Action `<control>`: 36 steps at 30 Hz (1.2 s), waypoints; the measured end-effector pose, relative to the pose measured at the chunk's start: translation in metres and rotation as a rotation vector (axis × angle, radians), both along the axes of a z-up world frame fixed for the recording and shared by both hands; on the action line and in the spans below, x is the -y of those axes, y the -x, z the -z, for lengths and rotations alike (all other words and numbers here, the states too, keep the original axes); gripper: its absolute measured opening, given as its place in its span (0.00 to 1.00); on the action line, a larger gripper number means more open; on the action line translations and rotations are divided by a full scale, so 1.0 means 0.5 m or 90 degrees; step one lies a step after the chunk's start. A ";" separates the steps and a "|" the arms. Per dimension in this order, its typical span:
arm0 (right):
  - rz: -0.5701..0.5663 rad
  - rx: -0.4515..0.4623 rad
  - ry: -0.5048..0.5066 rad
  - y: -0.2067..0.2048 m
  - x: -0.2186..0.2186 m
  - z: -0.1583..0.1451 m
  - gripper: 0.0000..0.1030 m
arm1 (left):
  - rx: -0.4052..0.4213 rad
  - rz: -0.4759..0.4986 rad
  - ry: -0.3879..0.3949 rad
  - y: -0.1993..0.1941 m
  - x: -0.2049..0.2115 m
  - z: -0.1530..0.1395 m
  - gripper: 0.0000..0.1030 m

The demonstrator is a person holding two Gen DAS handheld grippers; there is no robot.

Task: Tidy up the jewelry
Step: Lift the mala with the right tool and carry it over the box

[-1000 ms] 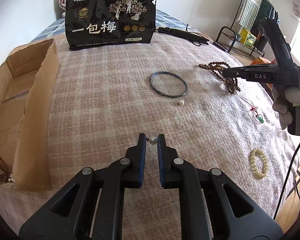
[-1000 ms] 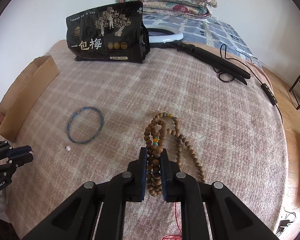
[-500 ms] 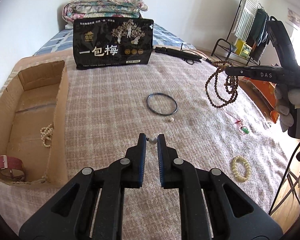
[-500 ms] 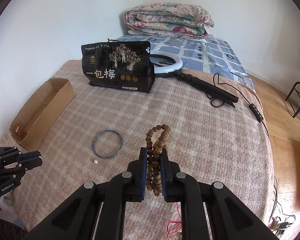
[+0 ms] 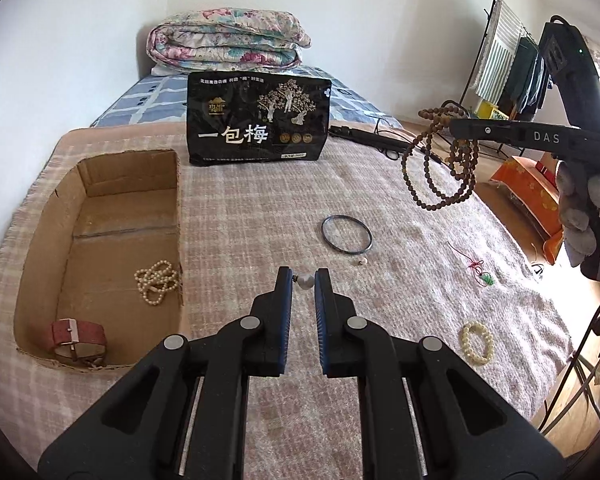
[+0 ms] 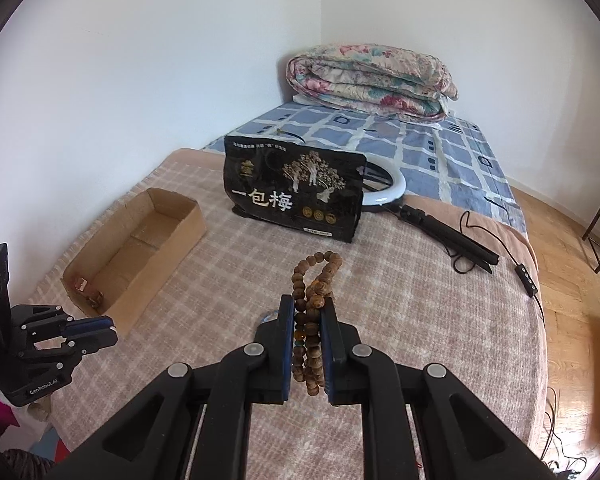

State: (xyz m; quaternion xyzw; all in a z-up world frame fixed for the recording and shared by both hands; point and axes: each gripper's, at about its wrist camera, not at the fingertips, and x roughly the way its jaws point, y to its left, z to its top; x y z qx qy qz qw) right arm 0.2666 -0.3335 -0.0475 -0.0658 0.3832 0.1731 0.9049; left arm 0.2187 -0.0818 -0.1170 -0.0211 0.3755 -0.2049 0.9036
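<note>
My left gripper (image 5: 303, 277) is shut on a small pearl earring (image 5: 305, 281), held above the pink checked blanket to the right of the cardboard box (image 5: 100, 176). The box holds a pearl necklace (image 5: 156, 280) and a red-strap watch (image 5: 78, 336). My right gripper (image 6: 307, 306) is shut on a brown wooden bead necklace (image 6: 316, 280), lifted high; it hangs in loops in the left wrist view (image 5: 440, 168). A dark bangle (image 5: 347, 234), a second pearl earring (image 5: 363, 261), a red-cord green pendant (image 5: 485, 276) and a pale bead bracelet (image 5: 478, 342) lie on the blanket.
A black snack bag (image 5: 260, 120) stands at the back of the blanket. A folded floral quilt (image 5: 228, 44) lies behind it. A ring light with tripod and cable (image 6: 428, 216) lies at the right. A clothes rack (image 5: 500, 60) stands beyond the bed's right edge.
Both grippers have risen. The right one lifted the wooden bead necklace off the blanket into the air. The left one still holds the pearl earring, and the box interior has come into view.
</note>
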 end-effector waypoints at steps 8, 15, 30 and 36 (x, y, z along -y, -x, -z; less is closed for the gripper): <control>-0.030 0.019 -0.029 -0.015 -0.096 -0.037 0.10 | 0.020 -0.043 -0.001 -0.017 -0.085 -0.032 0.09; -0.052 0.027 -0.064 -0.041 -0.181 -0.053 0.10 | 0.034 -0.081 -0.003 -0.033 -0.164 -0.048 0.09; -0.095 0.017 -0.106 -0.107 -0.351 -0.036 0.10 | 0.011 -0.140 0.005 -0.085 -0.287 -0.017 0.09; -0.108 0.006 -0.118 -0.137 -0.409 -0.020 0.10 | -0.001 -0.154 0.007 -0.105 -0.317 0.002 0.09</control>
